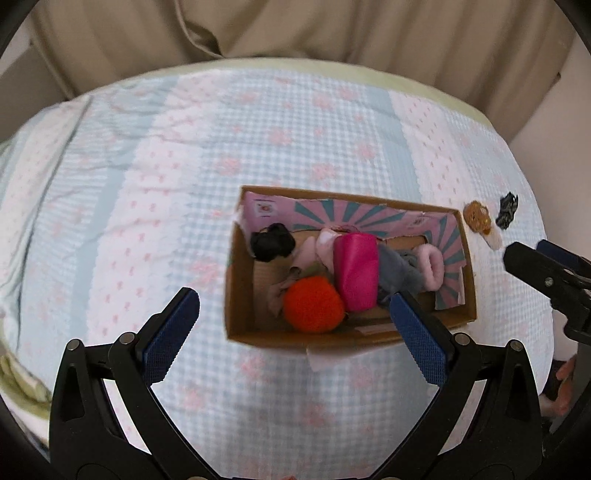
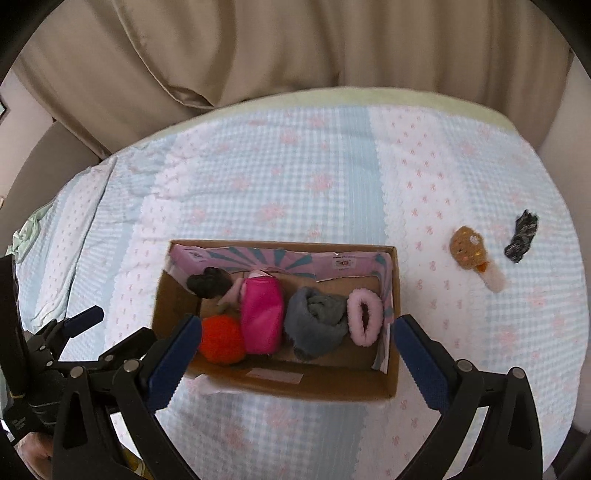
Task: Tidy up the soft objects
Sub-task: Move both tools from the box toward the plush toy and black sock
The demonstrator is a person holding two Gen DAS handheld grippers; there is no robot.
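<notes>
Left tool (image 1: 295,325) spread wide, empty, hovering above near edge of cardboard box (image 1: 236,295). Right tool (image 2: 295,350) likewise splayed, nothing between fingers, above same box (image 2: 391,384).

Box on bed with checked blue-pink quilt (image 1: 147,184); beige curtain (image 1: 295,26) behind. Pink-teal sunburst liner on far and right inner walls.

Contents, seen in both views: black fuzzy item (image 1: 272,242) far left corner, orange pom-pom (image 1: 314,304) near left, magenta pouch (image 1: 356,271) centre touching pom-pom, grey fabric bundle (image 1: 399,273) right of pouch, pink fluffy ring (image 1: 432,267) at right end.

Right wrist only: grey bundle (image 2: 316,323) fully exposed, rolled shape clear; pink ring (image 2: 365,316) showing hollow centre; white label strip on near inner wall. In left view, left tool's right finger covering near part of bundle. Left wrist only: pale pink cloth (image 1: 306,254) between black item and pouch, better exposed there.

Still outside box, on quilt to its right: brown knitted toy with white end (image 2: 471,251), dark grey scrap (image 2: 521,236) just beyond, apart from each other. Both near frame edge in left view, toy (image 1: 478,218), scrap (image 1: 506,210).

Each view catching the other tool at its edge: right one at right side of left view, left one at lower left of right view.
</notes>
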